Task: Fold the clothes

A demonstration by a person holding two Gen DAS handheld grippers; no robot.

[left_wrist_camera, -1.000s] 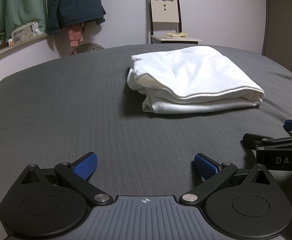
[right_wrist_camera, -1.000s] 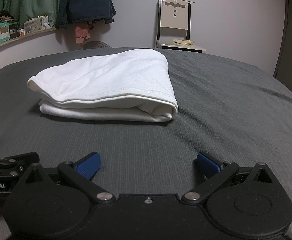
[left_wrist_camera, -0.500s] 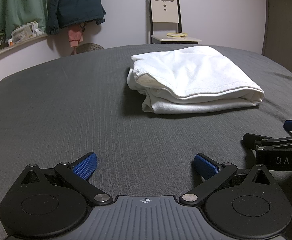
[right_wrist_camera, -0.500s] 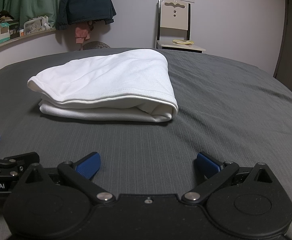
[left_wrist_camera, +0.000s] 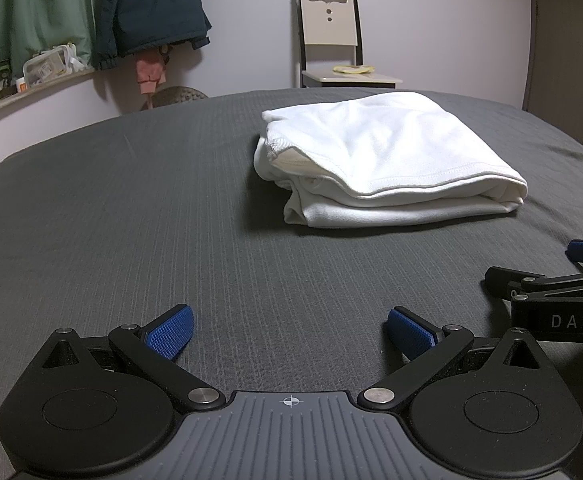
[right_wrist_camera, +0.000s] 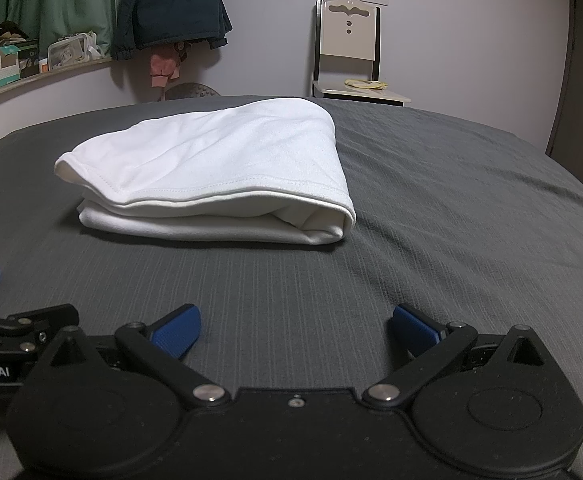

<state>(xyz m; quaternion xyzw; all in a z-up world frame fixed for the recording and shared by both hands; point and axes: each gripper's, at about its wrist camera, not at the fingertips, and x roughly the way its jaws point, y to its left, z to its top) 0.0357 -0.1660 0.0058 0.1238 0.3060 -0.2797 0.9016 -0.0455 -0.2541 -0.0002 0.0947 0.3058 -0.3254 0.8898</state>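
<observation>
A white garment [left_wrist_camera: 387,160] lies folded in a compact stack on the dark grey bed cover [left_wrist_camera: 131,200]; it also shows in the right wrist view [right_wrist_camera: 219,176]. My left gripper [left_wrist_camera: 289,332] is open and empty, low over the cover, well short of the garment and to its left. My right gripper [right_wrist_camera: 295,330] is open and empty, also short of the garment, in front of its right half. The two grippers sit side by side; the right one's side shows in the left wrist view [left_wrist_camera: 551,300].
A cream chair [left_wrist_camera: 331,40] with a yellow item on its seat stands behind the bed. A dark jacket [left_wrist_camera: 151,8] and green curtain [left_wrist_camera: 31,8] hang at back left over a cluttered shelf [left_wrist_camera: 11,80]. A door [left_wrist_camera: 567,52] is at right.
</observation>
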